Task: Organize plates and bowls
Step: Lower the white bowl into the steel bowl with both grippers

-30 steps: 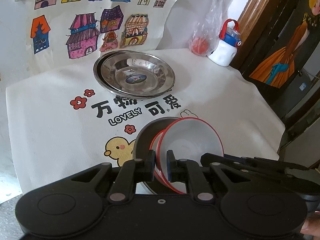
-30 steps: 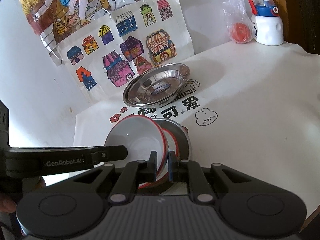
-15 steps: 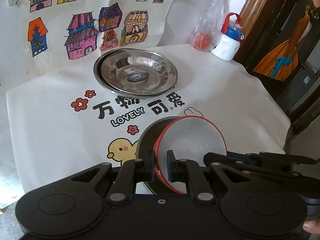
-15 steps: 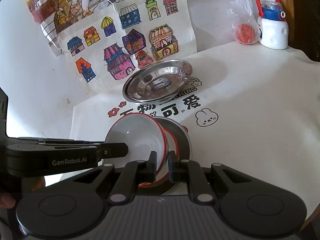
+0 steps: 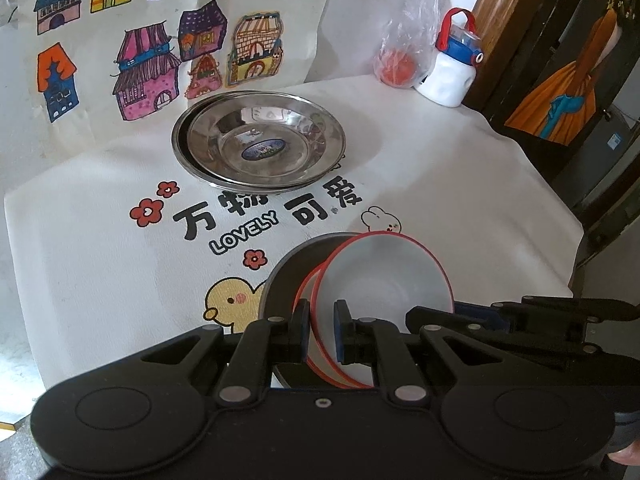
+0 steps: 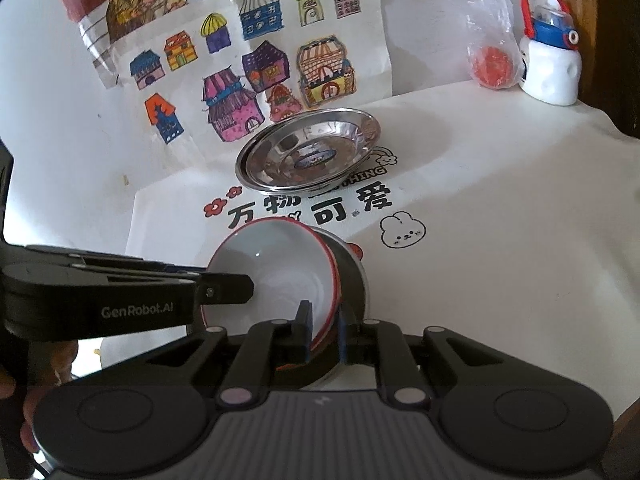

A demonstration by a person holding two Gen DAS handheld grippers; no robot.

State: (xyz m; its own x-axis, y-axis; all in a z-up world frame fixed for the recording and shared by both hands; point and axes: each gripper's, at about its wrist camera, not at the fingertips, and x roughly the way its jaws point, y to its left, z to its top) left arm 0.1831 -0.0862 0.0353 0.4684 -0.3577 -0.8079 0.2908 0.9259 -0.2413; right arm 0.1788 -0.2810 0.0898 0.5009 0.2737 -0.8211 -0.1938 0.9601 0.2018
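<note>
Bowl [image 5: 384, 280], white with a red rim, sits tilted at lower centre of both wrist views, lifted at an angle out of a dark grey bowl [image 5: 288, 280] below it. My left fingers [image 5: 322, 330] are nearly closed, pinching its near rim. My right fingers [image 6: 323, 330] pinch the rim on the opposite side, equally tight. A second red rim shows just behind the first; I cannot tell whether another bowl is nested there. The bowl's base is hidden by my own black housing. Steel plates [image 5: 260, 144], stacked, rest on the white bench [image 5: 460, 184] at upper centre; count unclear. A bagged orange thing [image 5: 396, 70] and a white bottle [image 5: 452, 76] stand upper right.
</note>
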